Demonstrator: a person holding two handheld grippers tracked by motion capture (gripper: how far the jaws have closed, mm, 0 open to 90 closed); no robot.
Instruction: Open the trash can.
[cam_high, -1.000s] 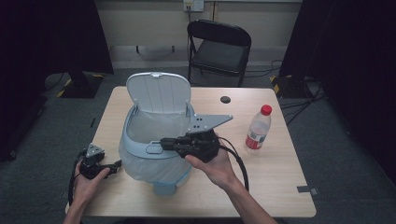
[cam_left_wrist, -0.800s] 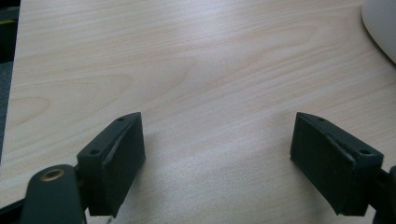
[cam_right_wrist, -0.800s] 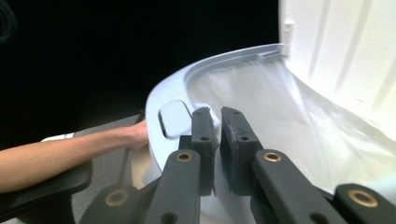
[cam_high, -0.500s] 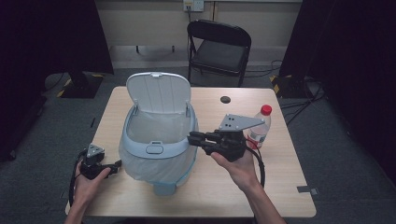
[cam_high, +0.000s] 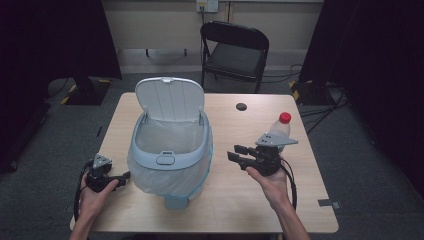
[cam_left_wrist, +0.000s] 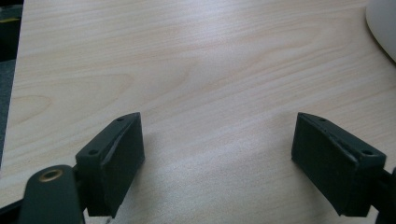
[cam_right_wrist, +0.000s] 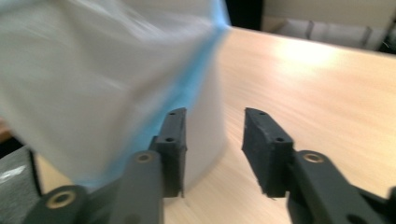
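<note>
A pale blue pedal bin (cam_high: 150, 159) stands left of the table's middle, its lid (cam_high: 170, 99) tipped up and back. A white bag (cam_high: 160, 181) lines it and hangs down its outside. My right gripper (cam_high: 235, 153) hovers low, just right of the bin, pointing at its side. Its jaws have just been opening, they stand open and nothing is between them. In the right gripper view the open gripper (cam_right_wrist: 212, 149) faces the bag (cam_right_wrist: 84, 88) and its blue edge. My left gripper (cam_high: 120, 176) rests open by the bin's left foot, over bare wood (cam_left_wrist: 217, 154).
A clear bottle with a red cap (cam_high: 281, 125) stands just behind my right hand. A small black cap (cam_high: 241, 106) lies at the back of the table (cam_high: 225, 205). A black folding chair (cam_high: 235, 50) is beyond the far edge.
My right gripper has left the bin's front rim, moved right and down to beside the bin, and its jaws have parted. The left hand has stayed put.
</note>
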